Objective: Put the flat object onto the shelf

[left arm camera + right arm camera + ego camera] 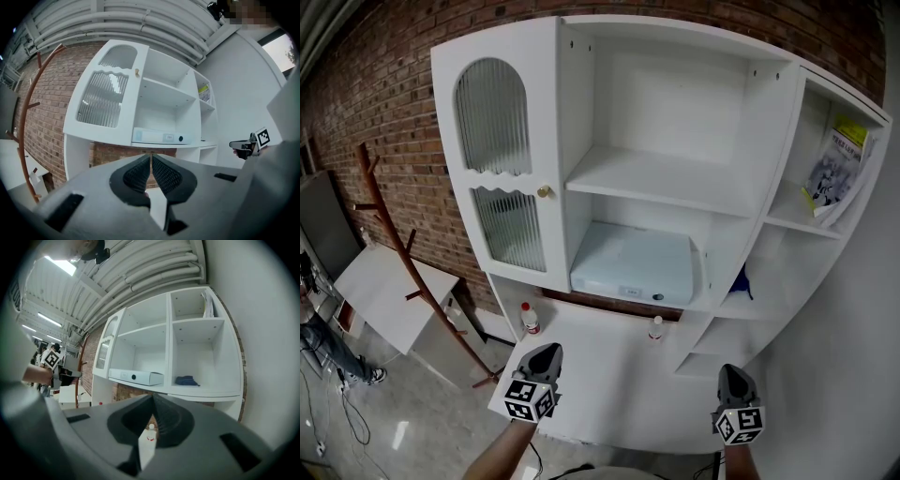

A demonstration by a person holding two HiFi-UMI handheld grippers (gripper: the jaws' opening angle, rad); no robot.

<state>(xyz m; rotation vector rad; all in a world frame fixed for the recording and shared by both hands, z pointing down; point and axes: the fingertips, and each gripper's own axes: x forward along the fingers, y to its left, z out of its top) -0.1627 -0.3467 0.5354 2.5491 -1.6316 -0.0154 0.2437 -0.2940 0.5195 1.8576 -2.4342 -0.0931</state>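
Note:
A flat pale box (633, 265) with a dark round spot on its front lies on the lower middle shelf of the white cabinet (666, 178). It also shows as the flat box (161, 137) in the left gripper view and the flat box (136, 376) in the right gripper view. My left gripper (546, 352) hovers level over the counter's front left, shut and empty, its jaws (151, 161) closed together. At the front right, my right gripper (733, 373) is likewise shut with nothing held (152, 401).
Two small red-capped bottles (529, 319) (655, 328) stand on the counter. A blue cloth (742, 281) and a book (836, 169) sit in the right-hand compartments. A ribbed-glass door (497, 169) closes the left side. A wooden coat rack (394, 244) and white table (384, 291) stand at left.

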